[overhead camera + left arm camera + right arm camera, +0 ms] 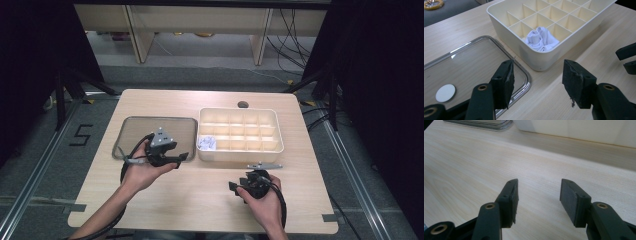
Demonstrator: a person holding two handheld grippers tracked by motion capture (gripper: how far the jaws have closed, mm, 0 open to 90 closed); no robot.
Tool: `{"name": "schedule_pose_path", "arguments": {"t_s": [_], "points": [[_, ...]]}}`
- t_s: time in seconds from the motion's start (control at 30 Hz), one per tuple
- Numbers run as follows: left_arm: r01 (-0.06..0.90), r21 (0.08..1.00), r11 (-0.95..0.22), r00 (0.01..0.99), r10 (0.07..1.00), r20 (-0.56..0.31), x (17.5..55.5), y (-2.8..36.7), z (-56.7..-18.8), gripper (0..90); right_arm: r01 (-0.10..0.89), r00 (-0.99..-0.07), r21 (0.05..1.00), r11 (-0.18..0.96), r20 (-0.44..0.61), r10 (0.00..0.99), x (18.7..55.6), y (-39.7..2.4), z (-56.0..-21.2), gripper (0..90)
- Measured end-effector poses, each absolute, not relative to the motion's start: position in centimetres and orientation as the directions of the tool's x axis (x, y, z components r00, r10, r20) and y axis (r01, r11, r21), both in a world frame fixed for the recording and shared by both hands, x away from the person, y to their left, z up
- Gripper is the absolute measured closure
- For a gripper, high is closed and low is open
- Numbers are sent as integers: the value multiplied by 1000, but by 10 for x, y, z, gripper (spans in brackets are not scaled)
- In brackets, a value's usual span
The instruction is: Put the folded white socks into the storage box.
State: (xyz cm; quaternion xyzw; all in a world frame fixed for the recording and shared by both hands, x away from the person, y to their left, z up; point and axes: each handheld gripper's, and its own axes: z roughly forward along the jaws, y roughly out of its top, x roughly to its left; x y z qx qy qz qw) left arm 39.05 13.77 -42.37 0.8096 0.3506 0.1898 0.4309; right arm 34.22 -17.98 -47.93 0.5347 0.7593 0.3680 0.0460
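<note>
Left tongs (175, 159): you hold them wide, with nothing between the jaws, over the near right corner of the lid (155, 137). In the left gripper view (537, 83) they point at the near corner of the box (541, 58).
Right tongs (239, 189): you hold them wide too, empty, low over the bare counter (200, 200), near its front edge and just in front of the box (240, 150). In the right gripper view (539, 195) plain wood lies between the jaws.
Cloth (206, 143): a crumpled white piece, sitting in the box's near left compartment; in the left gripper view (540, 38) it rises about to the height of the dividers.
Box: cream, split into a grid of small compartments, standing on the right half of the counter.
Lid: clear, with rounded corners and a rim, lying flat just left of the box without touching it; a small white disc (445, 92) shows on it in the left gripper view.
Hands: your left hand (142, 172) and right hand (265, 202) each grip their tongs from below the frame's bottom edge.
</note>
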Motion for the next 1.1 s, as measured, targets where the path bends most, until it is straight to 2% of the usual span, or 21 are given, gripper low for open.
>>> {"name": "schedule_pose_path", "arguments": {"t_s": [0.17, 0.3, 0.33, 0.37, 0.4, 0.7, 1.1], "points": [[394, 838, -378, 676, 736, 14, 376, 146, -438, 424, 782, -426, 603, 160, 329, 843, 342, -180, -481, 494], [407, 853, -327, 656, 754, -24, 370, 152, -447, 425, 778, -434, 606, 165, 328, 839, 343, -180, -482, 493], [409, 862, -300, 638, 769, -35, 364, 155, -453, 425, 801, -395, 583, 135, 345, 852, 340, -176, -480, 492], [409, 862, -300, 638, 769, -35, 364, 155, -453, 425, 801, -395, 583, 135, 345, 852, 340, -176, -480, 492], [407, 867, -288, 637, 770, -44, 362, 156, -457, 425, 781, -430, 601, 170, 320, 844, 342, -179, -481, 492], [389, 900, -195, 587, 806, -79, 344, 162, -487, 423, 775, -438, 608, 172, 320, 840, 342, -179, -483, 491], [372, 917, -145, 598, 793, -117, 338, 162, -505, 413, 773, -436, 612, 169, 318, 842, 341, -178, -486, 493]]}}
